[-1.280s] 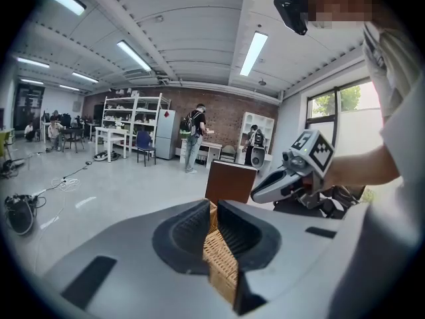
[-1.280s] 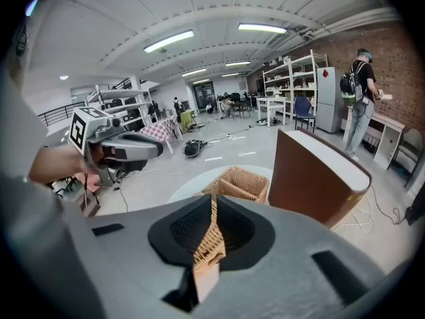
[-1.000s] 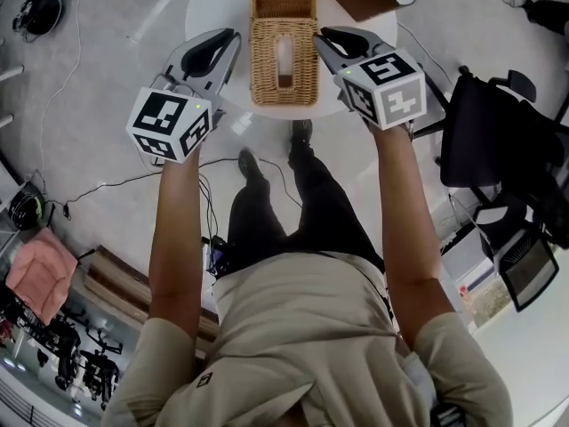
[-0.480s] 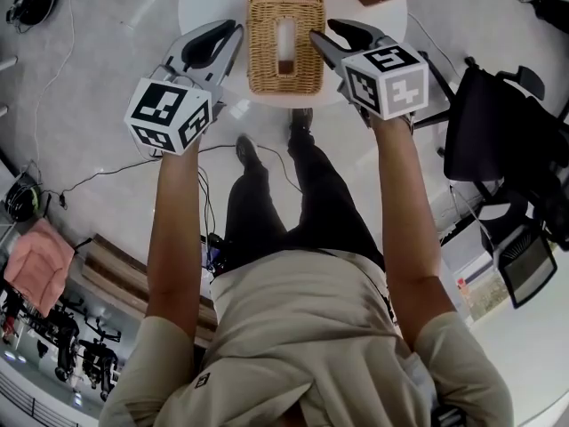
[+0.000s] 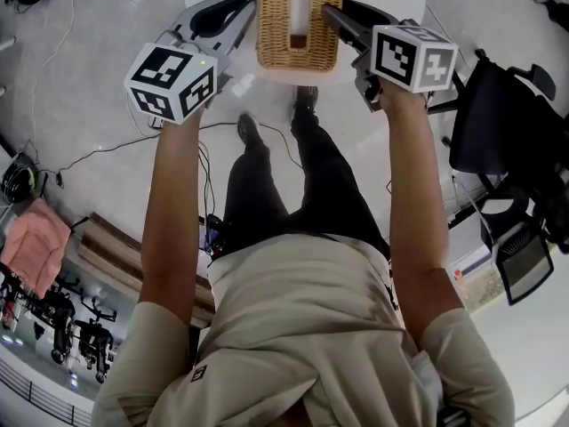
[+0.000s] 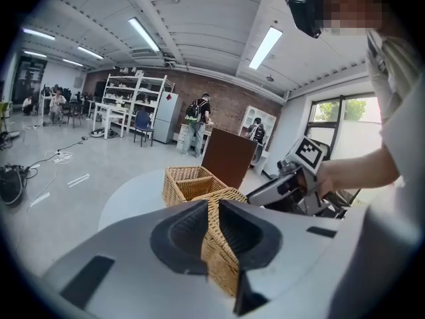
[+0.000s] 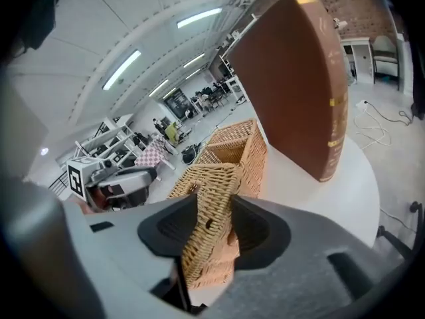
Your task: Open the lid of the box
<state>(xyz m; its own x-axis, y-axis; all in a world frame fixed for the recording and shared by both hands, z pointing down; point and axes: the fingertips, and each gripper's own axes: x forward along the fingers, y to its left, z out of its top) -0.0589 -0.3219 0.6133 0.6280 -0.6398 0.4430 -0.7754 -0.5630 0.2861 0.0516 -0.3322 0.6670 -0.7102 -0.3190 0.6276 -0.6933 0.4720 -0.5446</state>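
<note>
A wicker lid [image 5: 299, 20] with a slot in its top sits on the round white table [image 6: 133, 191], with my grippers at its two sides. My left gripper [image 5: 247, 7] is at its left edge, jaws close together with a wicker corner [image 6: 222, 258] pinched between them. My right gripper [image 5: 331, 14] is at the right edge. Its jaws have just been opening and now stand wide, with the lid's wicker wall [image 7: 212, 238] still between them. The open wicker box [image 6: 189, 181] stands just behind the lid.
A tall brown book-like board [image 7: 292, 78] stands on the table [image 7: 345, 178] behind the box. Black office chairs [image 5: 498, 149] are at the right and cables [image 5: 107, 163] run over the floor at the left. People stand far off by shelves [image 6: 196, 118].
Both grippers and the lid between them have sunk toward the table and moved up in the head view. The right gripper has rolled, so its marker cube now faces more upward.
</note>
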